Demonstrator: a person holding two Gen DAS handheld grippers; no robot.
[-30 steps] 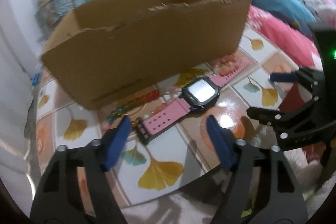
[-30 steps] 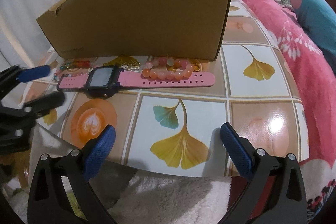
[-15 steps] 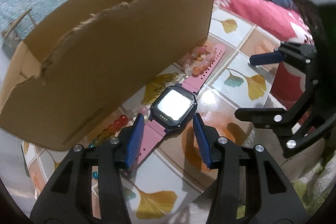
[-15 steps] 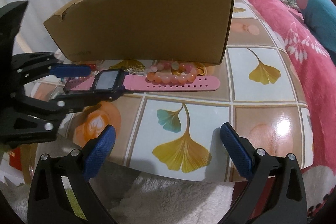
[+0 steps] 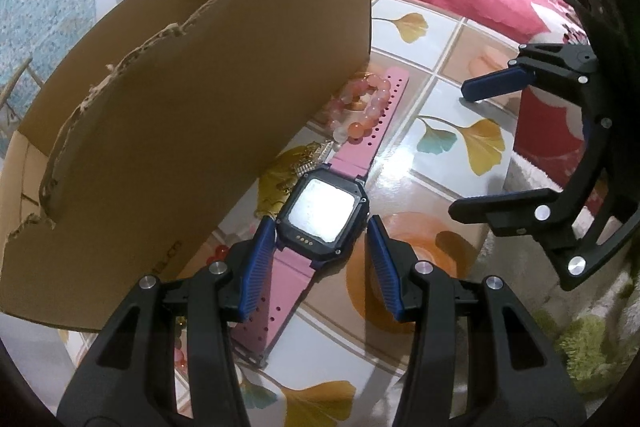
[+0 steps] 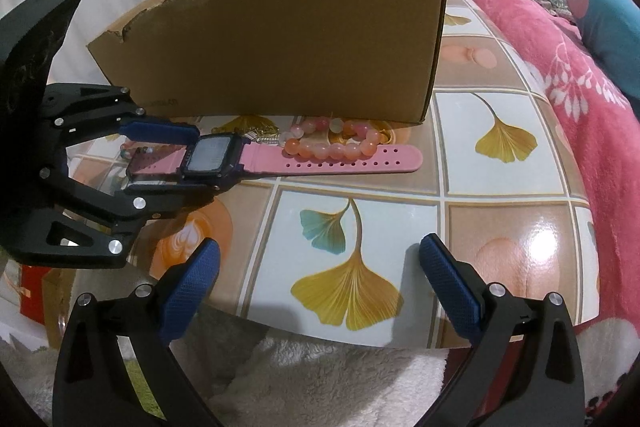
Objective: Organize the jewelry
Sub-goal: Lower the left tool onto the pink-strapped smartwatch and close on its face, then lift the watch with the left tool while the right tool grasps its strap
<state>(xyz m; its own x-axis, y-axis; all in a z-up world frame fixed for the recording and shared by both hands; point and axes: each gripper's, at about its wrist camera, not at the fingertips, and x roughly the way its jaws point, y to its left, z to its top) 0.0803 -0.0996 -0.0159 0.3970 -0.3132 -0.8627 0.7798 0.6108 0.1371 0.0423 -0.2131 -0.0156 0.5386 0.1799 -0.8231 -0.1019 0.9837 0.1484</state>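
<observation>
One pink watch [image 6: 280, 163], one pink bead bracelet [image 6: 332, 143], one cardboard box [image 6: 280, 47], two tongs.

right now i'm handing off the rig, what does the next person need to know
Left gripper: jaws straddle the pink watch, closing in, pads not clearly pressing yet.
Right gripper: open, holding nothing, above the table edge.
Watch, pink bead bracelet and coloured beads lie on the table against the cardboard box.
Done: nothing visibly boxed.
Left: grip the watch, move it, then the rest.
</observation>
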